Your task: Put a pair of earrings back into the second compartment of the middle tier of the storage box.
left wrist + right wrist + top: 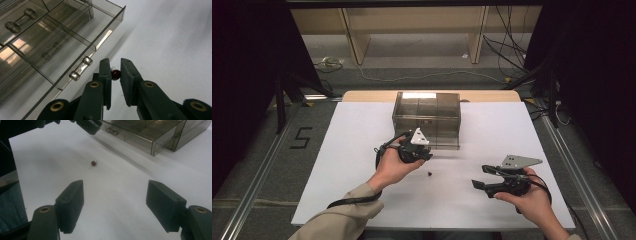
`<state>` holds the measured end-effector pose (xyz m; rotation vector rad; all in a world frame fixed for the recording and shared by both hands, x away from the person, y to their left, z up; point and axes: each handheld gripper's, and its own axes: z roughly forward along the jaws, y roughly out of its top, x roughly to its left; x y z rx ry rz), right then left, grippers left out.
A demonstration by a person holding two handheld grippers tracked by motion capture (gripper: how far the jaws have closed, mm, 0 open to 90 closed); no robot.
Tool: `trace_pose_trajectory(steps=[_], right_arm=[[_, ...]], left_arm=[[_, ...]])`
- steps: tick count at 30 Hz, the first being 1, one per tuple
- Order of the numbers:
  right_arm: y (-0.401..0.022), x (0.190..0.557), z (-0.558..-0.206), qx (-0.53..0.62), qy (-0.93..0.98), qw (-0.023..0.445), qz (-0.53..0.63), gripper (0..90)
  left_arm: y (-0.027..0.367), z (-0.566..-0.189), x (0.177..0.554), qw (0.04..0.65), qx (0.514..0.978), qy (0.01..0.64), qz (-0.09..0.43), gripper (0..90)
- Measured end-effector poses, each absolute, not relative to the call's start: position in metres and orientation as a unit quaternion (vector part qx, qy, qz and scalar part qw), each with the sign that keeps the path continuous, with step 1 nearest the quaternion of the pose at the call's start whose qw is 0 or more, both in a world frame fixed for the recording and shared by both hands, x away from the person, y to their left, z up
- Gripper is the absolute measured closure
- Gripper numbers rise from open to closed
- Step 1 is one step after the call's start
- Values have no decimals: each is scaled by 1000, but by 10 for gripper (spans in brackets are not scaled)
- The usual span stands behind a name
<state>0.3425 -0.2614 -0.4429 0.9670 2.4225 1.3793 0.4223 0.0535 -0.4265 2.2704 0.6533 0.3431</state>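
A small dark-red bead (115,74) is seen gripped by the left gripper (115,72) in its own view; another bead (93,163) lies on the table (120,185) before the wide-open right gripper (115,206). Being round, no long axis is shown.

Item count: two hand-held grippers, left (424,150) and right (479,177); one smoked drawer cabinet (427,117); one dark red bead (430,174); one counter (352,165).

My left gripper (115,67) has dull black jaws with brass-coloured rivets, and it pinches a dark red bead (115,74). The drawer box (427,119) is smoky, see-through grey-brown with clear handles. My right gripper (115,207) is the same black. The table cover (362,130) is plain white, and my sleeve (344,220) is beige.
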Motion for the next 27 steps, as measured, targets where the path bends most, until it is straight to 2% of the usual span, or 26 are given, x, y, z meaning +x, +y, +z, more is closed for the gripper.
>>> trace_pose_trajectory(steps=[27], right_arm=[[-261,342,-443,327,817,95,465,311]], left_arm=[[57,-420,431,373,878,262,145,790]])
